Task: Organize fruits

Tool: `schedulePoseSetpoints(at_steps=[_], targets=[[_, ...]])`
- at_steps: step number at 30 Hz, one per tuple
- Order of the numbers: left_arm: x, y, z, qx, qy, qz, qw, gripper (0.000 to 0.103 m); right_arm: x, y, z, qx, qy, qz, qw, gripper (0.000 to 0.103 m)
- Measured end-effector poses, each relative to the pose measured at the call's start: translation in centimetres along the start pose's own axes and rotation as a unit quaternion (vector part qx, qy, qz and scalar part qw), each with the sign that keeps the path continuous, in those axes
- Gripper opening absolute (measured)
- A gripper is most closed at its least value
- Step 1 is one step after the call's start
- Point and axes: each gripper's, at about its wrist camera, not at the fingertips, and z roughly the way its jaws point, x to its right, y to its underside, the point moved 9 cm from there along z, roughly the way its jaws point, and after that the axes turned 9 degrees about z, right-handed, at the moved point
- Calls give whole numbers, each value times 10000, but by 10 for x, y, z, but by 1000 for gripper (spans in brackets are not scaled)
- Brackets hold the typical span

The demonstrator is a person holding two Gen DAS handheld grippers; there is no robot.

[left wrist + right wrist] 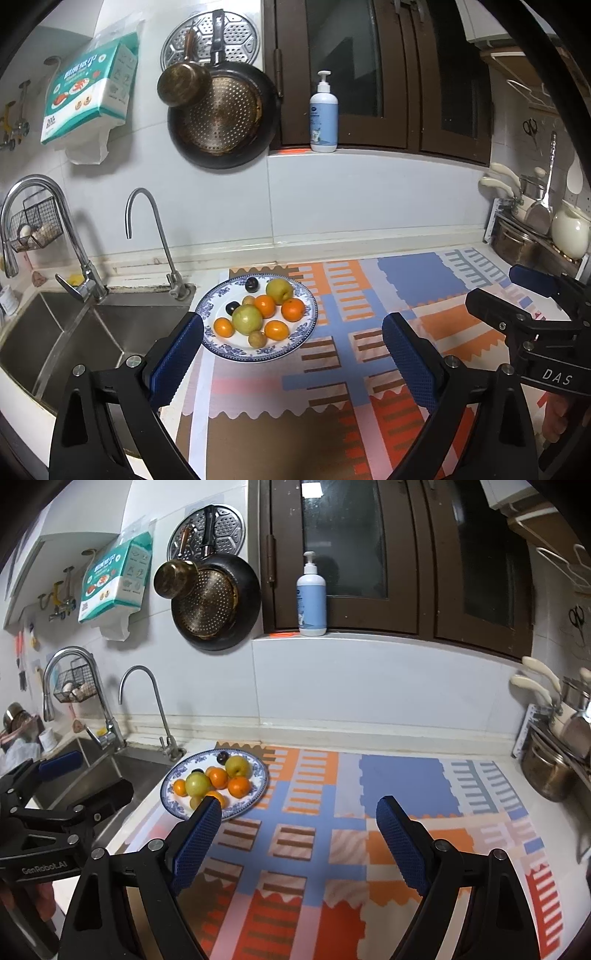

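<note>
A blue-patterned plate [218, 301] [260, 771] rests on the patterned mat beside the sink. It holds several oranges [293, 309] [239, 786], two green pears [247, 319] [197, 783], two dark plums [252, 284] and small brown fruits [256, 338]. My left gripper [291, 345] stands open in front of the plate, nothing between its blue pads. My right gripper [299, 829] is open too, over the mat to the right of the plate, its left fingertip [207, 818] hiding the plate's near rim. Each gripper shows at the edge of the other's view.
A steel sink [59, 332] with two taps [55, 229] lies left of the plate. Pans [221, 114] hang on the wall, a pump bottle [324, 114] stands on the sill. Pots and a kettle [569, 232] crowd the right end of the counter.
</note>
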Motion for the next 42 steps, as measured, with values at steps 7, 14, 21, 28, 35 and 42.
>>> schedulePoseSetpoints(at_steps=[7,14,21,28,35,42], targets=[[10,-1,-7,48,-15,90,9999,99,13,7,-13,8,111,68,9999,86],[16,-4,-10,89,-3,124,9999,99,19,8,-20,42,181,62,9998,86],[21,-4,-12,100,77,122,9998,101,24,8,-27,85,225,86,9997,86],[21,-3,-17,87,-81,138,9998,103,25,8,-30,99,237,105,9996,86],[20,-3,-21,133,-21,139,9998,103,26,9,-33,104,226,110,9996,86],[22,-1,-23,144,43,143,9998,103,25,11,-37,108,233,121,9996,86]])
